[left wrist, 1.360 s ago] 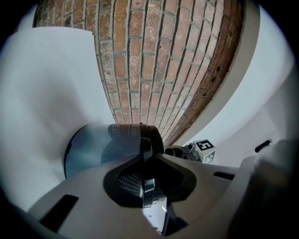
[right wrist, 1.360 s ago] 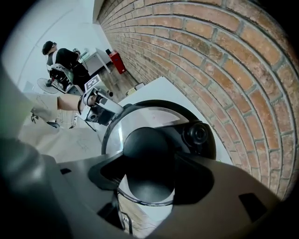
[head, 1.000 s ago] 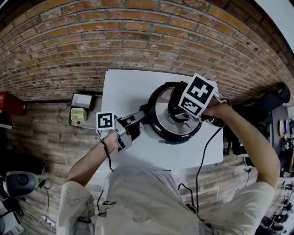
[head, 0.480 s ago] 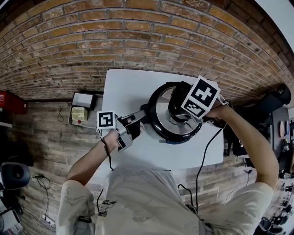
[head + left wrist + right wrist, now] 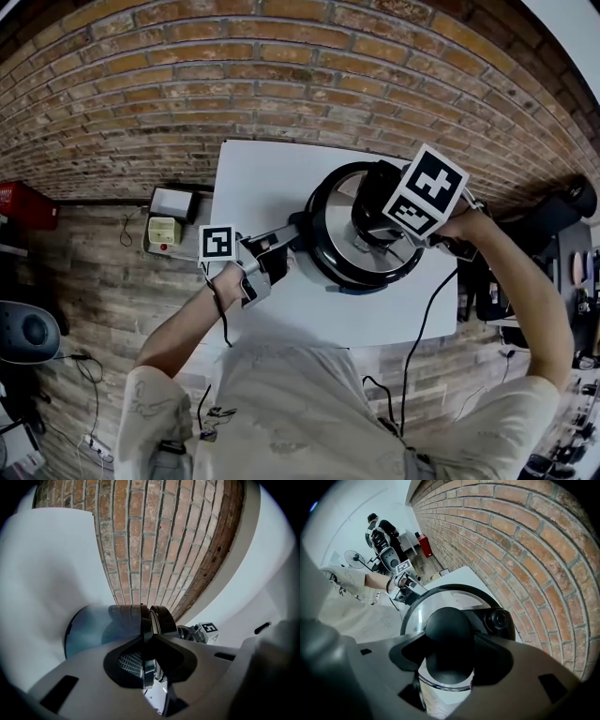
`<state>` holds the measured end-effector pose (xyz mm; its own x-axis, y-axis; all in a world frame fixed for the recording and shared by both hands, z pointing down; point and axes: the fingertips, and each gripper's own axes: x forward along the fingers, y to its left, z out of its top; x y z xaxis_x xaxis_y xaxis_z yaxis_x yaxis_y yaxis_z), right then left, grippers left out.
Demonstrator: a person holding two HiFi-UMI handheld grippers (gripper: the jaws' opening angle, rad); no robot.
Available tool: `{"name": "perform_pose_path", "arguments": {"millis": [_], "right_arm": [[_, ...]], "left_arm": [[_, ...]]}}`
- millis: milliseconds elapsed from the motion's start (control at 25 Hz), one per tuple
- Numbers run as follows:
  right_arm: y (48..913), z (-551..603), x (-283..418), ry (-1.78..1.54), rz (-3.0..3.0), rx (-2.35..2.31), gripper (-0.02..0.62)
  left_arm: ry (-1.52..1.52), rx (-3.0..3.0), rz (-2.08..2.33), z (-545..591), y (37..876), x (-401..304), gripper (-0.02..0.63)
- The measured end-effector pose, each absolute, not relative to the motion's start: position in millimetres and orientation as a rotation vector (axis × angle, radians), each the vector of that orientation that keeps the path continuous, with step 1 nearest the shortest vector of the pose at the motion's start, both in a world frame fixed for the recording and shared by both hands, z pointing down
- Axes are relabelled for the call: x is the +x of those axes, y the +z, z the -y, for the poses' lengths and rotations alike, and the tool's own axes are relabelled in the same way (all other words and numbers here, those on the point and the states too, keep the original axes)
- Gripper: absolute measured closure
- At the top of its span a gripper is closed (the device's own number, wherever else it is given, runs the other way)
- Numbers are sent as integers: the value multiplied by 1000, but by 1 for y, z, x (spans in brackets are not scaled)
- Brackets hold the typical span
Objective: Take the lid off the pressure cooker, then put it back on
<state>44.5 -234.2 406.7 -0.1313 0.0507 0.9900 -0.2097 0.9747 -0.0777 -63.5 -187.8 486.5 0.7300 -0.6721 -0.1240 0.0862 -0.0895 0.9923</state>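
Note:
A steel pressure cooker with a black-rimmed lid stands on the white table. My left gripper lies level at the cooker's left side, shut on its black side handle, with the pot wall just behind. From above, my right gripper points straight down over the lid's middle. Its jaws close round the black lid knob, which fills the gap between them. The lid's glossy top and a black valve show around the knob. The lid sits on the pot.
A brick wall runs right behind the table. Left of the table sit a white box and a yellowish box with a red button. A black cable hangs from my right gripper. In the right gripper view a person stands far off.
My right gripper has shifted slightly to the right while staying on the knob. The left gripper and the cooker have kept still.

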Motion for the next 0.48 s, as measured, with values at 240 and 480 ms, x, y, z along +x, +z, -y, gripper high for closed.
{"name": "perform_pose_path", "arguments": {"millis": [240, 480], "right_arm": [[379, 237, 52, 216, 1723, 159, 302], [370, 235, 77, 253, 1722, 209, 302]], "left_arm": [[-677, 1540, 496, 187, 487, -63, 540], [-676, 1546, 487, 188, 486, -64, 540]]}}
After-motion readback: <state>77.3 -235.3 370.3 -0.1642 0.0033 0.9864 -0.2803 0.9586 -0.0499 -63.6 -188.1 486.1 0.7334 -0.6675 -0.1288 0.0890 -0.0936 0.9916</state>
